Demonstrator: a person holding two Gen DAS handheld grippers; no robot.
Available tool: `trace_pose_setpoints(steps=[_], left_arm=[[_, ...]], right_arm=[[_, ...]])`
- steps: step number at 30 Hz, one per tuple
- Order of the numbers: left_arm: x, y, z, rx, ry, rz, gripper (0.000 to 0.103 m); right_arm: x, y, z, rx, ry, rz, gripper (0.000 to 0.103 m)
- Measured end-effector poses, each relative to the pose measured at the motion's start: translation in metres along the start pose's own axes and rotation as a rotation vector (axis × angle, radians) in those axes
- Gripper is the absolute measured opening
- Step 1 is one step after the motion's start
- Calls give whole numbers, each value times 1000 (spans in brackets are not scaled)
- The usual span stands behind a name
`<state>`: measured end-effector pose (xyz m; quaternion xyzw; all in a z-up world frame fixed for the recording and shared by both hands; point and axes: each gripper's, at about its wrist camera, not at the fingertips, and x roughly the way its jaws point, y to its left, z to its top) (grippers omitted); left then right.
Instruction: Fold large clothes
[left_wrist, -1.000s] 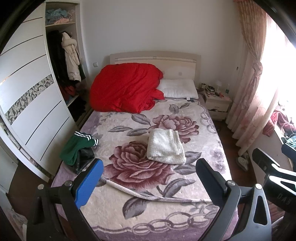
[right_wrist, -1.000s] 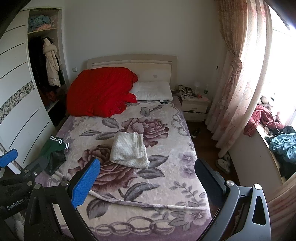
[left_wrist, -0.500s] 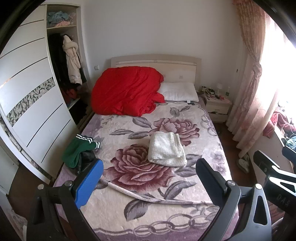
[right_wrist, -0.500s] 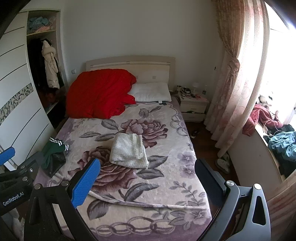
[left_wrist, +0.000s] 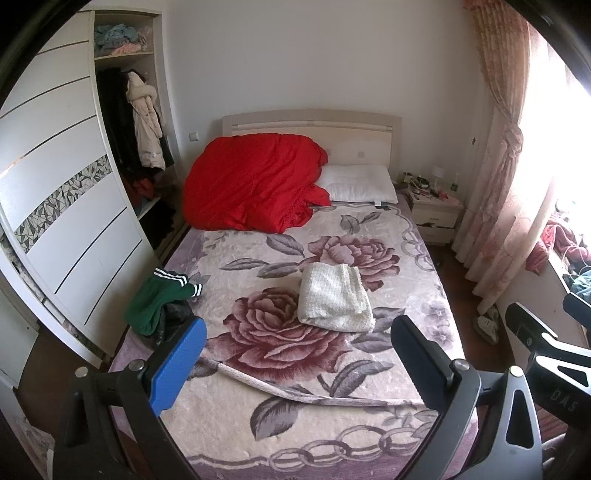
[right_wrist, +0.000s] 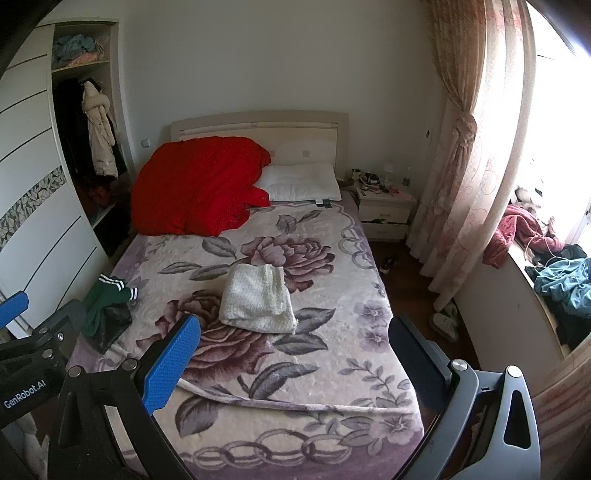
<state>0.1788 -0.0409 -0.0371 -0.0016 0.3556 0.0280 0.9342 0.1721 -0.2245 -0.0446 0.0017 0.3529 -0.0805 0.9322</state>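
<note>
A folded white knit garment (left_wrist: 334, 297) (right_wrist: 258, 299) lies in the middle of the bed (left_wrist: 258, 424) (right_wrist: 332, 387), on its floral blanket. A crumpled green garment with white stripes (left_wrist: 159, 299) (right_wrist: 107, 297) sits on top of a dark one at the bed's left edge. My left gripper (left_wrist: 295, 360) hovers open above the foot of the bed, well short of both garments, with nothing between its fingers. My right gripper (right_wrist: 295, 356) is likewise open and empty above the foot of the bed, to the right of the left one.
A red quilt (left_wrist: 251, 182) and a white pillow (left_wrist: 358, 182) lie at the headboard. A wardrobe (left_wrist: 74, 221) stands close along the bed's left side. A nightstand (right_wrist: 386, 210), curtains (right_wrist: 461, 166) and a ledge with piled clothes (right_wrist: 561, 280) are on the right.
Both views have pulled back and tilted slightly, so the bed sits a little lower in each frame. Nothing on the bed has moved, and both grippers stay open.
</note>
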Motion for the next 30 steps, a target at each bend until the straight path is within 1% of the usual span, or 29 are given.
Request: trace_pose_setpoints(steps=[16, 24, 26, 30], left_arm=[[-3, 5, -2, -4, -5, 1, 102], [-5, 14, -3, -3, -5, 8, 102], [-5, 18, -2, -3, -5, 20, 102], [-4, 23, -3, -3, -5, 13, 102]], right_arm=[[-4, 2, -3, 7, 0, -2, 103], [-5, 3, -4, 9, 1, -4, 103], [-4, 3, -4, 7, 1, -6, 103], [-8, 5, -7, 2, 5, -9, 103]])
